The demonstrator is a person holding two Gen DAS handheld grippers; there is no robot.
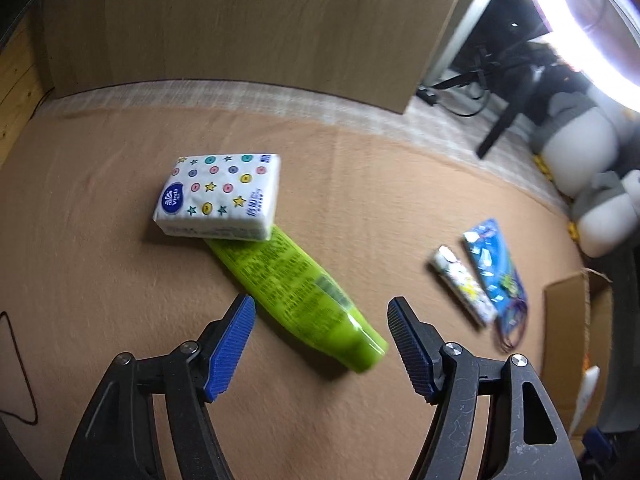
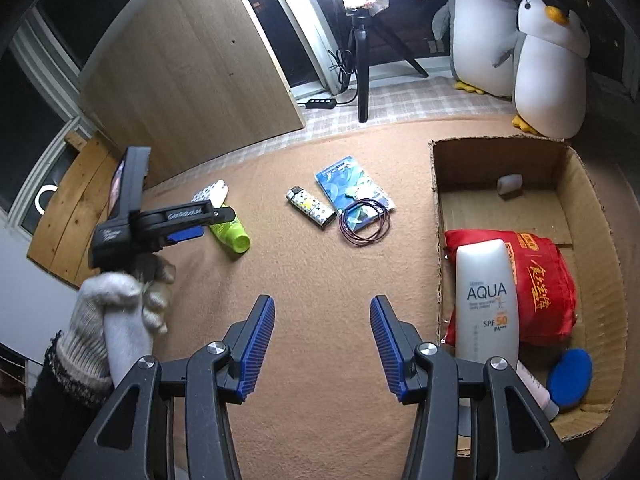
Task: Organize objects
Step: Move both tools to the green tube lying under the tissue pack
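A tan blanket (image 2: 312,280) covers the floor, and everything is placed here by reference to the cardboard box (image 2: 592,240) that sits open at its right side. Behind the box stand two plush penguins (image 2: 548,76), and farther left of them a wooden board (image 2: 192,80) leans upright beside a black tripod (image 2: 362,60).

Inside the box lie a red pouch (image 2: 548,280), a white AQUA sunscreen tube (image 2: 486,300) resting across the pouch's left part, a blue round lid (image 2: 570,376) in the near corner, and a small white cap-like item (image 2: 510,185) at the far wall.

Outside the box, to its left on the blanket, a blue packet (image 2: 352,188) lies nearest, with a loop of dark purple cord (image 2: 364,222) partly on it. Just left of that is a patterned lighter (image 2: 310,206). Well to the left of the box a lime-green tube (image 1: 300,296) lies flat, its far end tucked under a white tissue pack (image 1: 218,196) printed with stars and dots.

The left gripper (image 1: 320,324), held by a gloved hand (image 2: 120,312), hovers over the green tube's cap end with jaws standing open, no pad touching it. The right gripper (image 2: 322,336) hangs over bare blanket just left of the box, jaws apart and empty.
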